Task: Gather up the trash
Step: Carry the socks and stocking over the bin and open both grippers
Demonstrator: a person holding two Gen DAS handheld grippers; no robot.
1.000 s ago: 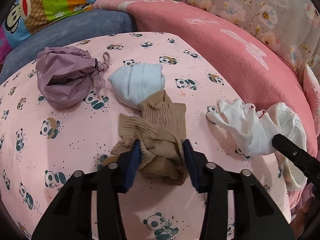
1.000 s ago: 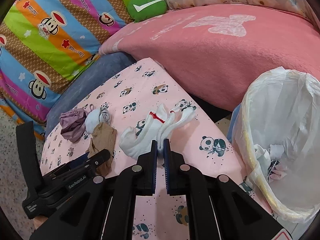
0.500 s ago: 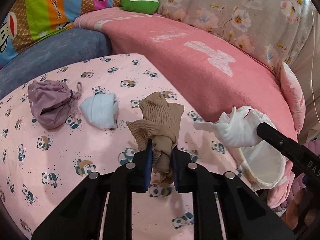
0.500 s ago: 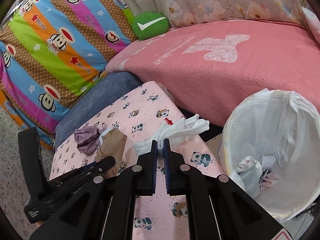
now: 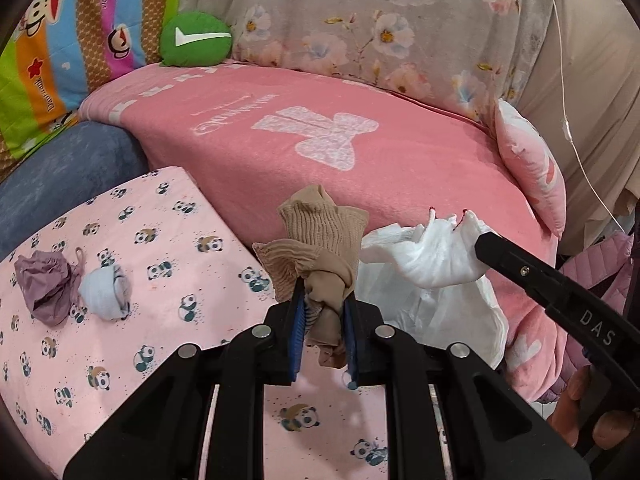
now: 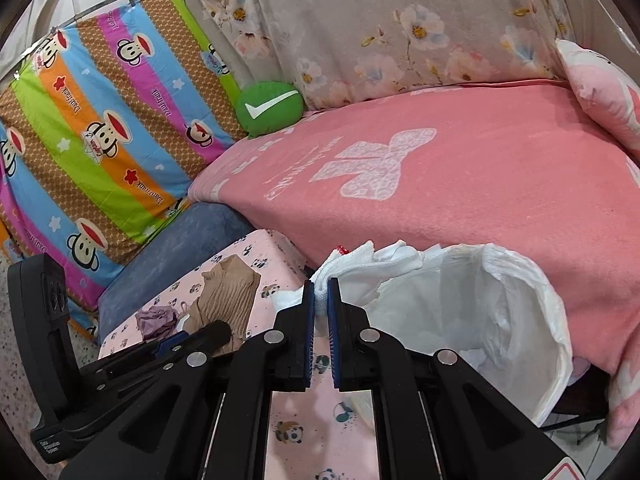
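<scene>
Left claw (image 5: 322,312) pinches bunched tan stocking (image 5: 320,248), right claw (image 6: 319,300) pinches white sock (image 6: 360,258); both lifted off panda-print surface (image 5: 120,344), likely for dropping into white-lined bin (image 6: 532,320) close by.

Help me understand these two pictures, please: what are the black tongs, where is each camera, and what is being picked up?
There is no robot here: a person holds a two-finger gripper in each hand, and a fisheye camera on each looks forward along its fingers. In the left view, the left gripper is shut on a beige sock, lifted clear of the panda sheet. In the right view, the right gripper is shut on a white cloth, held near the white bin bag. A purple pouch and a pale blue sock lie on the sheet. Behind is a pink blanket.
</scene>
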